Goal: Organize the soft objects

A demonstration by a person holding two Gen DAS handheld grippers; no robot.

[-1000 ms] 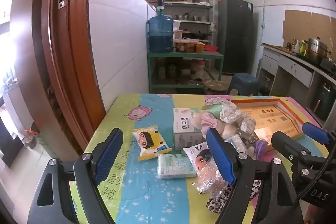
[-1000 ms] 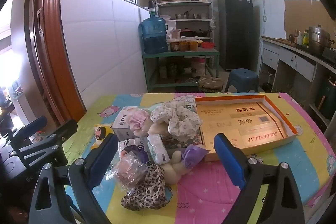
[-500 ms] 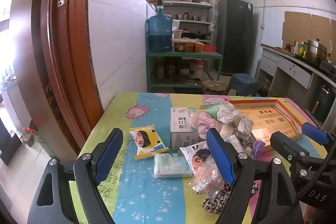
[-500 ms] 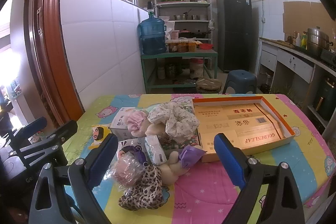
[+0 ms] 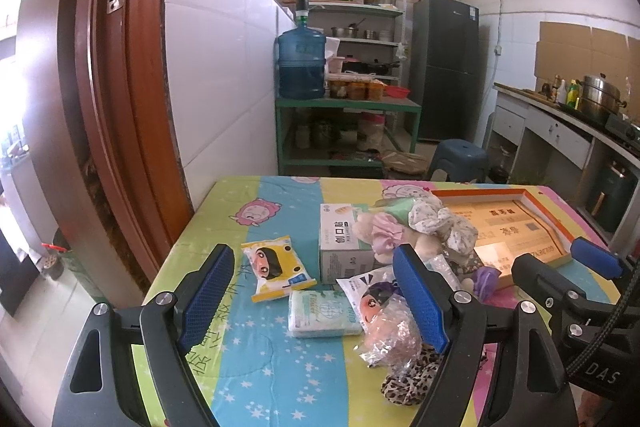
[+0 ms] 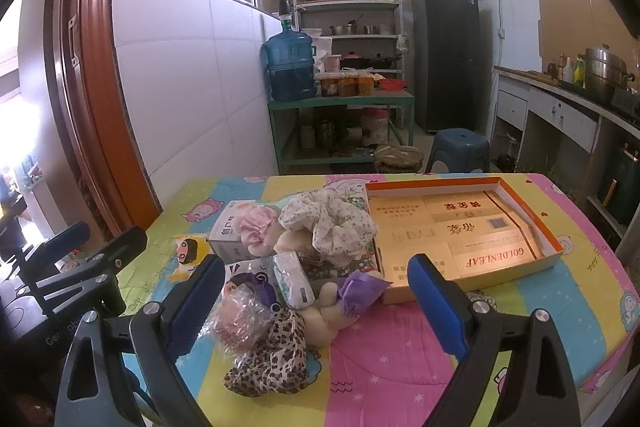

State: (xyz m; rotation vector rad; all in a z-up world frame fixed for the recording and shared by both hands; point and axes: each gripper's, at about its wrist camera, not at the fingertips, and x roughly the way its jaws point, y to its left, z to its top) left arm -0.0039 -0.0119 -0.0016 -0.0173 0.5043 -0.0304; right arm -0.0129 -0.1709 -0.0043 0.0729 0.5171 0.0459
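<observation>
The left gripper [image 5: 316,293] hangs above the near edge of a table under a striped cartoon tablecloth [image 5: 256,359], its blue-padded jaws spread wide with nothing between them; the right gripper [image 6: 320,295] is likewise wide open and empty, held back from the pile. The soft things lie heaped in the middle of the cloth, just left of an open orange-rimmed shallow box [image 6: 532,215] (its floor printed GOLDENLEAF). In that heap: a white floral scrunchie [image 6: 332,223] on top, a pink scrunchie [image 6: 256,223] touching it on its left, a leopard-print scrunchie [image 6: 276,355] nearest the camera, and a crinkled clear bag with something pink inside [image 6: 240,319] resting against the leopard one. A purple pouch [image 6: 360,287] leans on the box's near corner — a beige plush piece [image 6: 324,311] lies under it. Apart from the heap, toward the left gripper, a yellow cartoon wipes packet [image 5: 278,267] and a white tissue pack [image 5: 324,315] lie flat, near each other — a white bandage carton [image 5: 340,239] stands behind them, touching the pink scrunchie
</observation>
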